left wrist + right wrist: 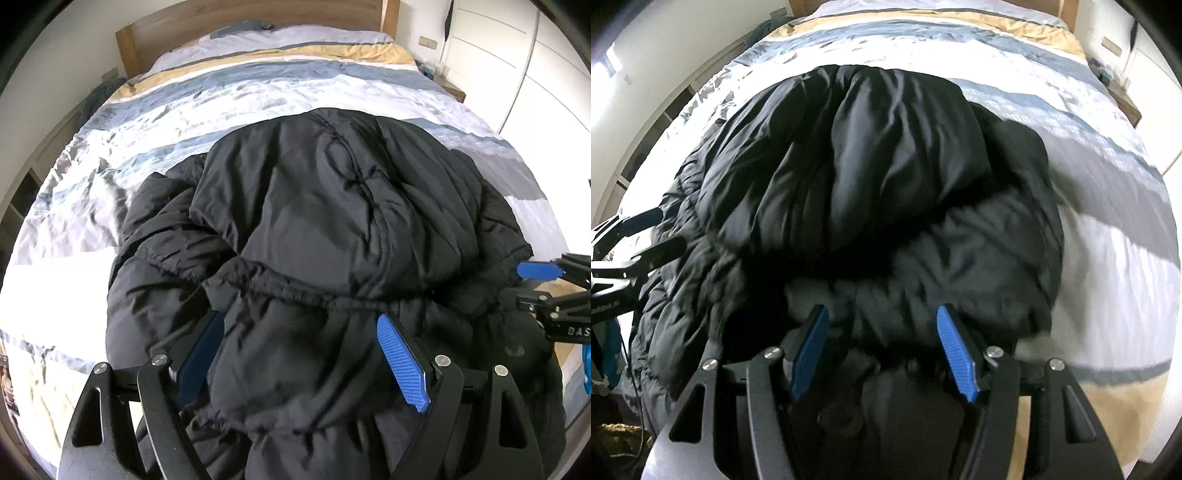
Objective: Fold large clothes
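Black padded jacket (pixel 325 236), bunched in a heap on the striped bed cover (pixel 229 92), fills the left wrist view. The left gripper (pixel 301 354) stands over its near edge with jaws spread wide; puffed fabric bulges up between the blue pads (pixel 402 365), but the left pad is half buried in shadow and cloth, so whether either pad presses the jacket cannot be told. The jacket's near hem runs out of frame below the claw. To the right of the claw, only the tips of the right gripper (pixel 532 284) show at the picture's edge, against the jacket's side. A wooden headboard (pixel 258 18) lies far ahead.

Right wrist view: the same jacket (pixel 871 177) lies ahead of and under the right gripper (pixel 882 347). Its jaws stand partly apart with dark fabric between them; motion blur and shadow hide any contact. The left gripper (pixel 646 236) is cut off at the left edge. The bed cover (pixel 1108 240) spreads to the claw's right.
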A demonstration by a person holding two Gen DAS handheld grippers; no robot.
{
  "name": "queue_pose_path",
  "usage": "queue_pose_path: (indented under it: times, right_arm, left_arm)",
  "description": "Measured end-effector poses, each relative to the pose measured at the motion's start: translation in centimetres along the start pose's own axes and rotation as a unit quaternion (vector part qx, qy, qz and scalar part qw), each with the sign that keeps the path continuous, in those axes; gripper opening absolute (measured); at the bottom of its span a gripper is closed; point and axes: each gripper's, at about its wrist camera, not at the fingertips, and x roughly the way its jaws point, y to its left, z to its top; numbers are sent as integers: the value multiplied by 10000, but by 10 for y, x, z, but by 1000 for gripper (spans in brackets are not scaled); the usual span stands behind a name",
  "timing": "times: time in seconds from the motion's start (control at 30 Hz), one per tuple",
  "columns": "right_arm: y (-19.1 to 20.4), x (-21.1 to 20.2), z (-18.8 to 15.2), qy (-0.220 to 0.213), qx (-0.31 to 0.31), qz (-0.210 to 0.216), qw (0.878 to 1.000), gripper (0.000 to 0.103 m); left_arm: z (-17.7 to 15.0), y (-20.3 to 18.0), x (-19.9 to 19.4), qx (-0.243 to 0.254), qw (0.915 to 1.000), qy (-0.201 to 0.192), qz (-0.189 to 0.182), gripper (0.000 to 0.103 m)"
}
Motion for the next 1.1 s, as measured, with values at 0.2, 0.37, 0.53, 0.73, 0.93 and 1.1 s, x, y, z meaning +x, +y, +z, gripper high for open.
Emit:
queue_pose_path:
  times: [0.2,0.37,0.53,0.73,0.93,1.1]
  right_arm:
    - [-2,-25,-28,-18,163,29,9999,60]
    - [-4,-43,-41,-68,215,4,9997,61]
    - [-7,-60,-52,-143,227,-68,9996,67]
    - [-20,-73,-68,-127,360,-163,9991,73]
    - [-37,-81,-89,-57,617,-274,9977,77]
    - [-46,-87,-105,18,720,-386,9967,78]
  left_arm:
    - [-6,-3,-18,17,10000,-47,59,84]
    - [-9,-3,-29,41,9999,-91,134,85]
    - [-16,-1,-37,63,9998,-98,177,89]
    - [-28,7,-42,40,9998,-16,191,93]
    - [-39,15,-46,-3,9996,74,263,96]
    - [-48,25,-47,-57,9993,156,325,98]
